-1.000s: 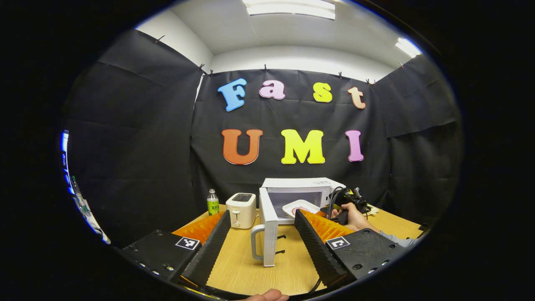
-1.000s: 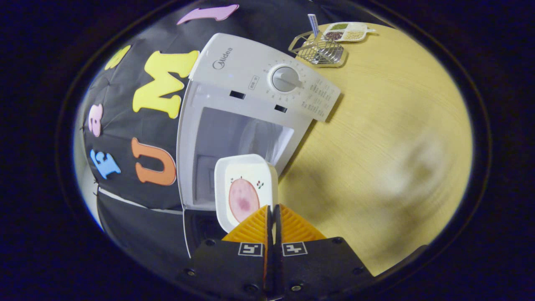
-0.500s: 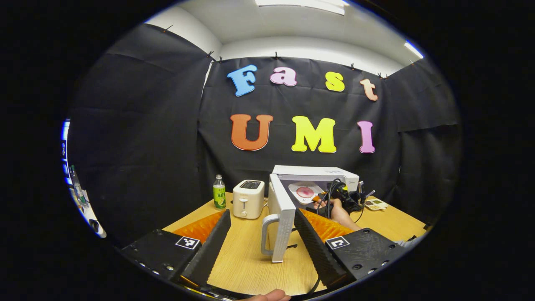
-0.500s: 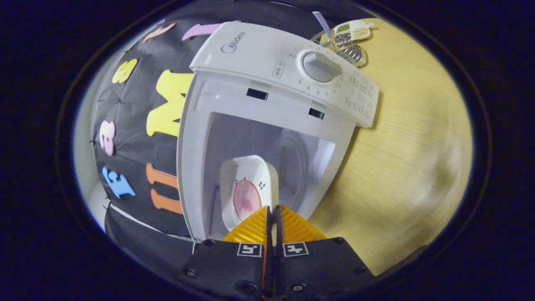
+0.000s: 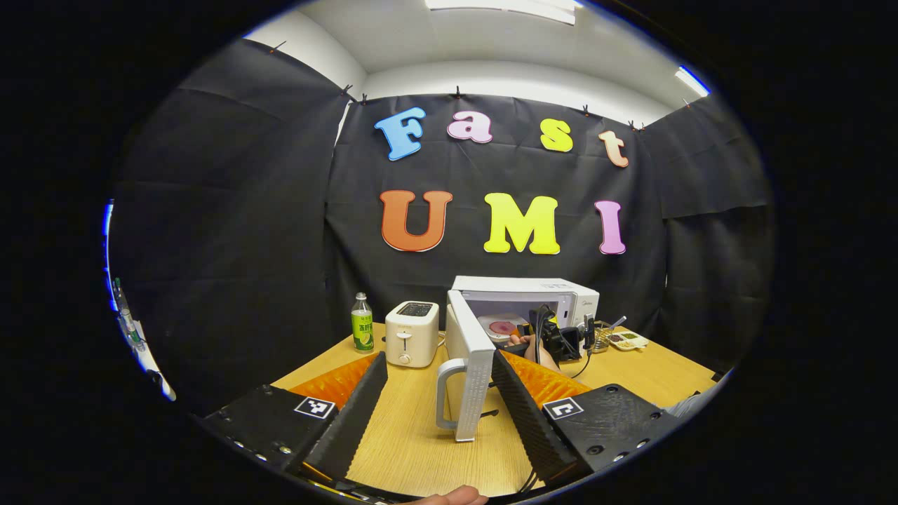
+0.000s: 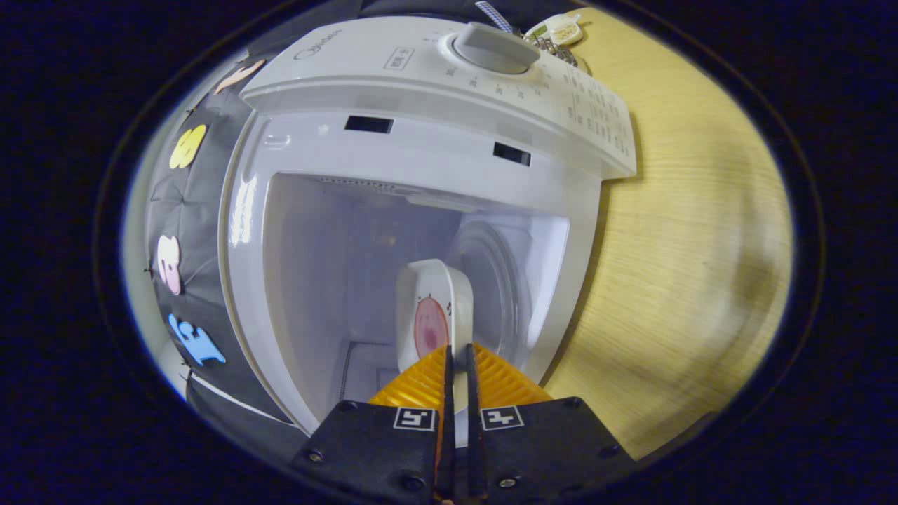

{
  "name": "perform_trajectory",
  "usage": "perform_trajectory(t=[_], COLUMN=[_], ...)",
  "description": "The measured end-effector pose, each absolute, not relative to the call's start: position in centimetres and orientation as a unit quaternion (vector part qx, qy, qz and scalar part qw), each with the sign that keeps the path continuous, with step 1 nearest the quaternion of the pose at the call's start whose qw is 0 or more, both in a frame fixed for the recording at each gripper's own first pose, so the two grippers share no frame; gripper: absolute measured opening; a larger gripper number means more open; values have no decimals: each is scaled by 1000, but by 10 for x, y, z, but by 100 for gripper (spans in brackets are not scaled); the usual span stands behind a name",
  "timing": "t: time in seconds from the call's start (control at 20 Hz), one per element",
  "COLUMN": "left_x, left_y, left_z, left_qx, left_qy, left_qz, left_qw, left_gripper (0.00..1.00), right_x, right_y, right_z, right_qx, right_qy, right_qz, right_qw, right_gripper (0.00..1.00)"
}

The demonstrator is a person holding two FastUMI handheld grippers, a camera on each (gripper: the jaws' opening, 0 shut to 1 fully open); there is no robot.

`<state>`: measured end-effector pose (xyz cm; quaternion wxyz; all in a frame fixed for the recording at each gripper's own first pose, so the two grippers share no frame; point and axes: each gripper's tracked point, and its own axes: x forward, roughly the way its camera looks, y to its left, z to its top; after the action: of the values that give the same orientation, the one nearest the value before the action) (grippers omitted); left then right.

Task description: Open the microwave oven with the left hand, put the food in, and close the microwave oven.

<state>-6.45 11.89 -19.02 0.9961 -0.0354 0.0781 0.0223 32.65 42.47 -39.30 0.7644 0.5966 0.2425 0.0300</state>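
Note:
The white microwave [image 5: 554, 289] stands on the table with its door [image 5: 471, 365] swung open toward me; the door's handle [image 5: 443, 395] faces left. My left gripper [image 5: 438, 358] is open, low over the table, with the door's edge just beyond its spread fingers and nothing held. In the right gripper view, my right gripper [image 6: 456, 348] is shut on the near rim of a white dish [image 6: 435, 294] with a pink slice of food [image 6: 429, 327]. The dish is inside the microwave's cavity [image 6: 330, 266], beside the glass turntable [image 6: 498, 280]. The left gripper view shows the dish [image 5: 500, 327] in the opening, with a hand [image 5: 533, 345] behind it.
A white toaster [image 5: 412, 333] and a green bottle [image 5: 361, 324] stand left of the microwave. A small divided tray [image 5: 626, 340] and a wire rack [image 6: 540, 38] lie to its right. The control dial [image 6: 491, 45] sits on the microwave's front panel. Bare wooden tabletop [image 5: 421, 449] spreads below the door.
The right gripper has carried the dish from in front of the opening into the microwave's cavity. The left gripper has stayed open near the door, shifting only slightly.

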Motion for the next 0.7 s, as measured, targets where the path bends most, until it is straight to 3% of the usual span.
perform_trajectory(t=[0.2, 0.25, 0.4, 0.6, 0.65, 0.7], left_x=[-63, -64, -63, -62, -63, -65], left_y=[127, 127, 126, 125, 125, 125], left_z=[-187, -188, -192, -196, -197, -196], left_qx=[-32, -33, -30, -20, -19, -18], left_qy=[66, 67, 72, 80, 83, 84], left_qz=[31, 30, 29, 33, 34, 33], left_qw=[997, 997, 997, 996, 996, 996], left_gripper=[92, 92, 92, 92, 92, 81], right_x=[332, 335, 339, 332, 328, 322], right_y=[425, 424, 416, 408, 410, 410], right_z=[-397, -399, -394, -397, -395, -392], right_qx=[585, 583, 570, 547, 545, 542], right_qy=[234, 230, 217, 232, 236, 240], right_qz=[30, 26, 31, 31, 44, 52], right_qw=[776, 779, 791, 804, 803, 804], right_gripper=[14, 9, 10, 17, 12, 33])
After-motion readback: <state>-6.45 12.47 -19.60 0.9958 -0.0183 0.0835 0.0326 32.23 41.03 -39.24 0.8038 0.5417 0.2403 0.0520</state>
